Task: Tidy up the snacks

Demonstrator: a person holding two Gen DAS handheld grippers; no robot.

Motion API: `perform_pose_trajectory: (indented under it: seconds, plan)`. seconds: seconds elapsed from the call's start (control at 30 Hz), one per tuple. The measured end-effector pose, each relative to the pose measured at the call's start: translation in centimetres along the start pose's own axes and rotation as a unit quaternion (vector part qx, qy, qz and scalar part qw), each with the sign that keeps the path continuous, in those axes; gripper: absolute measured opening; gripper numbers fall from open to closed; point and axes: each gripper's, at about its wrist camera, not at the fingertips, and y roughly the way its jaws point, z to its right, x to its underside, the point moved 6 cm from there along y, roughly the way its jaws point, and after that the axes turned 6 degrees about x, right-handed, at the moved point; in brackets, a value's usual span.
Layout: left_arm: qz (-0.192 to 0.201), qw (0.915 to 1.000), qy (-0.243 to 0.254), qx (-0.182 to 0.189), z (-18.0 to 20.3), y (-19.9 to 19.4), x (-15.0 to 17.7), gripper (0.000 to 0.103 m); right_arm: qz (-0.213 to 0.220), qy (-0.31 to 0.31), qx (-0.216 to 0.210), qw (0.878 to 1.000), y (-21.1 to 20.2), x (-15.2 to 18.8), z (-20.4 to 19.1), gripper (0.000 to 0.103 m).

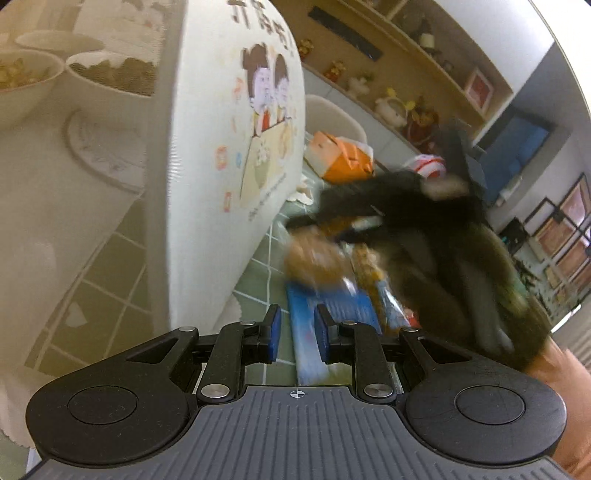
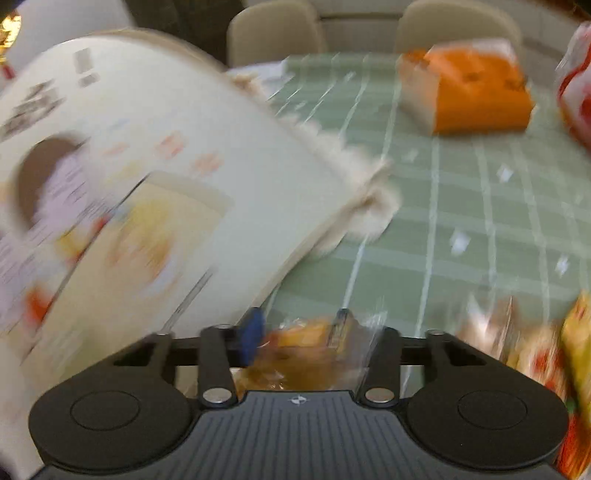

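Left and right wrist views, one moment. Your left gripper [image 1: 297, 332] stood drawn together to a narrow slit, with nothing visible between its blue pads; past the slit lay a blue packet [image 1: 308, 354] on the green checked table [image 2: 461, 221]. Just to the left of that gripper rose the white printed bag [image 1: 229, 147], its curved wall filling the left half of the view, its lower edge close beside the left finger. Behind the bag stood filled bowls [image 1: 110, 77]. Your right gripper [image 2: 297, 332] was clamped on a snack [image 2: 299, 343] in a clear wrapper, held above the cloth beside the bag's wall; whether the wrapper touched the bag could not be told through the blur. The bag's fringed edge [image 2: 369, 192] jutted out over the cloth ahead of that gripper. Open cloth lay ahead and to the right, bounded far off by an orange box [image 2: 476, 92] near the table's far edge and, at the near right, by a cluster of packets [image 2: 546, 350]. Two chairs [image 2: 273, 29] stood beyond the far edge.
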Motion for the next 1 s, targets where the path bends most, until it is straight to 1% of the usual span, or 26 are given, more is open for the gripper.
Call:
perform_pose_trajectory:
  seconds: [0.1,0.2,0.3,0.33,0.37,0.43,0.47,0.5,0.53,0.6,0.67,0.73,0.77,0.83,0.87,0.9,0.93,0.97,1.0]
  plan:
    - [-0.002,0.9999,-0.005,0.009,0.1,0.2,0.3,0.023,-0.007,-0.017,-0.013,1.000,-3.1,3.8,-0.1,0.036]
    - [-0.022,0.9995,0.002,0.022,1.0,0.9,1.2,0.024,-0.003,-0.027,-0.015,1.000,-6.2,7.1,0.2,0.032]
    - [-0.044,0.9978,0.034,0.037,2.8,1.4,2.2,0.024,0.002,-0.027,-0.019,0.999,-8.8,10.0,1.1,0.032]
    - [-0.053,0.9966,0.049,0.040,3.5,1.6,2.6,0.024,0.005,-0.028,-0.014,0.999,-9.5,11.0,1.4,0.032]
    - [-0.059,0.9956,0.060,0.042,4.1,1.8,3.1,0.024,0.011,-0.032,-0.005,0.999,-10.1,11.6,1.8,0.033]
    - [-0.066,0.9938,0.072,0.052,5.4,2.3,3.5,0.024,0.032,-0.044,0.026,0.998,-11.5,12.3,2.2,0.042]
    - [-0.066,0.9938,0.070,0.055,5.6,2.3,3.9,0.024,0.045,-0.046,0.041,0.997,-12.1,12.2,2.4,0.045]
    - [-0.066,0.9943,0.064,0.054,5.6,2.2,3.9,0.024,0.059,-0.048,0.051,0.996,-12.6,11.8,2.5,0.049]
    - [-0.061,0.9953,0.058,0.047,5.5,2.0,3.8,0.024,0.070,-0.044,0.054,0.995,-12.8,11.1,2.5,0.056]
    - [-0.049,0.9968,0.056,0.029,5.1,1.4,3.6,0.024,0.079,-0.021,0.040,0.996,-12.4,9.1,2.3,0.064]
    - [-0.037,0.9978,0.055,0.009,4.6,0.6,3.2,0.024,0.075,0.004,0.016,0.997,-11.1,6.9,1.8,0.064]
    - [-0.032,0.9981,0.053,-0.003,4.1,-0.2,3.0,0.024,0.061,0.025,0.005,0.998,-8.3,4.6,1.0,0.063]
    - [-0.032,0.9980,0.054,-0.008,3.8,-0.4,3.0,0.024,0.052,0.030,0.005,0.998,-6.9,3.9,0.7,0.062]
    - [-0.032,0.9978,0.056,-0.016,3.4,-1.1,2.9,0.024,0.031,0.037,0.021,0.999,-3.7,2.6,0.0,0.053]
    - [-0.032,0.9978,0.056,-0.017,3.2,-1.4,2.9,0.024,0.021,0.039,0.027,0.999,-2.5,2.4,-0.3,0.052]
    - [-0.034,0.9977,0.055,-0.018,3.0,-1.6,2.9,0.024,0.009,0.038,0.032,0.999,-1.3,2.2,-0.7,0.045]
    - [-0.034,0.9977,0.054,-0.020,2.8,-1.8,2.9,0.024,0.001,0.034,0.039,0.999,-0.5,2.2,-1.0,0.035]
    - [-0.035,0.9977,0.054,-0.020,2.7,-1.9,2.9,0.023,0.010,0.027,0.050,0.998,-0.6,2.2,-1.4,0.032]
    - [-0.036,0.9978,0.053,-0.019,2.5,-2.0,3.0,0.024,0.010,0.015,0.052,0.999,-0.9,2.4,-1.7,0.026]
